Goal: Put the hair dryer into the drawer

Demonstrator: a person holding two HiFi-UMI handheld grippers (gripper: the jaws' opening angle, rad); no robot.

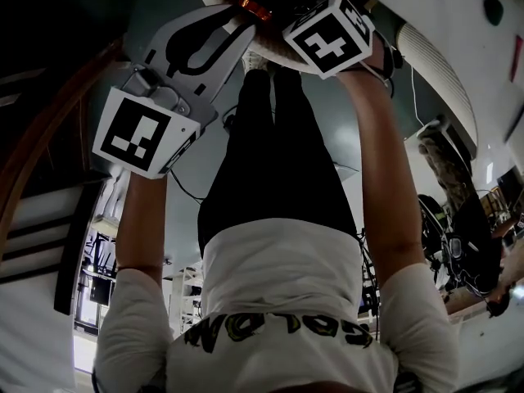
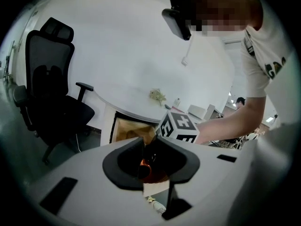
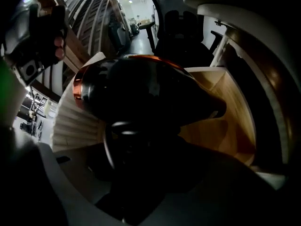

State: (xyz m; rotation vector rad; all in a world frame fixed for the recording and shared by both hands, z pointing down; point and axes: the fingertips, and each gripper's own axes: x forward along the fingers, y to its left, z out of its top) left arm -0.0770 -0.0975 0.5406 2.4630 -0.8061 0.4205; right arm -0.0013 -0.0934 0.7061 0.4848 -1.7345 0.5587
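While above the wooden drawer [image 3: 228, 114], right gripper [image 3: 141, 147] wide around the black hair dryer [image 3: 141, 91].

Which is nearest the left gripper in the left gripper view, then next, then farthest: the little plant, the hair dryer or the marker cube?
1. The hair dryer, seen between the jaws, low in the middle.
2. The marker cube, just beyond it, slightly to the right.
3. The little plant, far back on the white table.

Dim, heavy fisheye warp, dark vignetted corners; right gripper view underexposed.
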